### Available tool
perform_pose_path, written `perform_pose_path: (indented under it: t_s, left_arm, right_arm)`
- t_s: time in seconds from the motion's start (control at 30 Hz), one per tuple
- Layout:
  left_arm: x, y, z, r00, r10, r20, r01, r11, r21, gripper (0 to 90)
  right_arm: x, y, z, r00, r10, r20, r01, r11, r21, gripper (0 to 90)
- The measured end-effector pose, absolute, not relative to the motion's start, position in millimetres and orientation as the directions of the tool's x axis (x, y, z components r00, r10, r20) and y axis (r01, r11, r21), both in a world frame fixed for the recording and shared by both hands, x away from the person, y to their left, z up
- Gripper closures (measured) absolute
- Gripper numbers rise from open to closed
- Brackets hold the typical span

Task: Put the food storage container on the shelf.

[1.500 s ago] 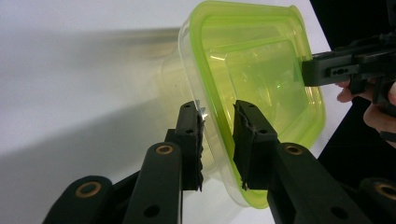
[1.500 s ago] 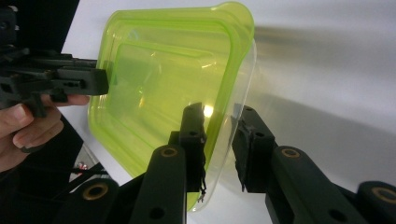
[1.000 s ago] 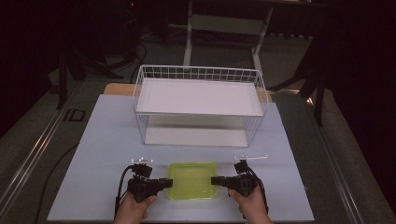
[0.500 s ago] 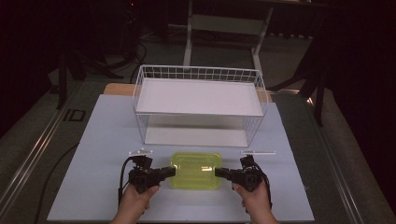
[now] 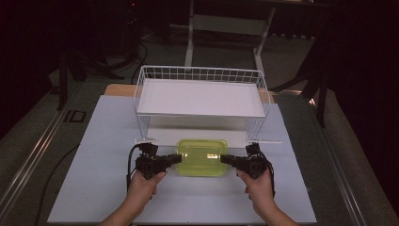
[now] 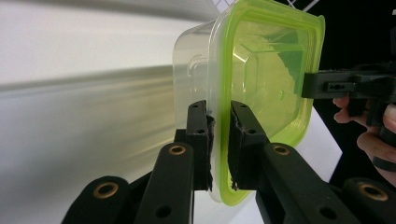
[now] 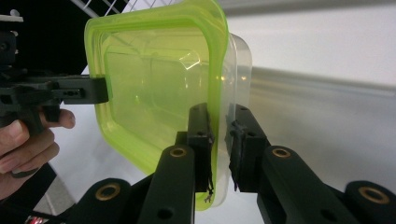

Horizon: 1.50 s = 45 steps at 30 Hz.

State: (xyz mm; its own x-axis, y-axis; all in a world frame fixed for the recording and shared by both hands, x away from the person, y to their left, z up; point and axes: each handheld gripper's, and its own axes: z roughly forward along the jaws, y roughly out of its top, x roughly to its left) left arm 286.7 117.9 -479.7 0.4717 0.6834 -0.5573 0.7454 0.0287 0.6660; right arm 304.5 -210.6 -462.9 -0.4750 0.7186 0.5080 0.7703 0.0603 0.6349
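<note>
Container [image 5: 201, 157] with lime-green lid sits between both grippers, just in front of the white wire rack [image 5: 201, 96] over the pale table mat [image 5: 94, 188]. Left gripper [image 5: 178, 158] and right gripper [image 5: 223, 159] are each clamped tight on the lid rim at opposite short ends (pads pinching the thin lip). Looks empty, so probably light; clear thin plastic tub, smooth and likely slippery, rim flexes a bit. Best hold is the stiff lid edge, kept level, rounded corners, translucent walls
</note>
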Motion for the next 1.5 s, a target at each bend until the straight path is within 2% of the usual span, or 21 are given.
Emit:
perform_pose_path:
  t_s: [0.47,0.67,1.23,1.37,1.5]
  left_arm:
    - [325.2,114.3,-497.1,0.486,0.711,-0.509,0.694,0.04,0.719,80.6]
    - [339.5,115.7,-503.1,0.492,0.711,-0.503,0.672,0.057,0.738,80.6]
    - [358.0,116.0,-515.9,0.457,0.736,-0.498,0.68,0.072,0.73,80.5]
    - [362.4,118.3,-520.6,0.435,0.723,-0.537,0.691,0.114,0.714,80.4]
    - [363.9,117.7,-521.2,0.437,0.728,-0.529,0.68,0.118,0.724,79.6]
  right_arm:
    - [340.5,-209.5,-482.9,-0.434,0.735,0.522,0.779,0.015,0.627,79.8]
    - [352.9,-205.9,-486.9,-0.439,0.747,0.499,0.754,0.004,0.657,79.7]
    - [375.5,-196.6,-500.4,-0.416,0.782,0.465,0.737,-0.01,0.676,78.2]
    - [379.9,-197.1,-500.7,-0.421,0.775,0.471,0.73,-0.018,0.683,78.6]
    - [381.4,-194.5,-500.8,-0.42,0.788,0.45,0.711,-0.022,0.703,76.7]
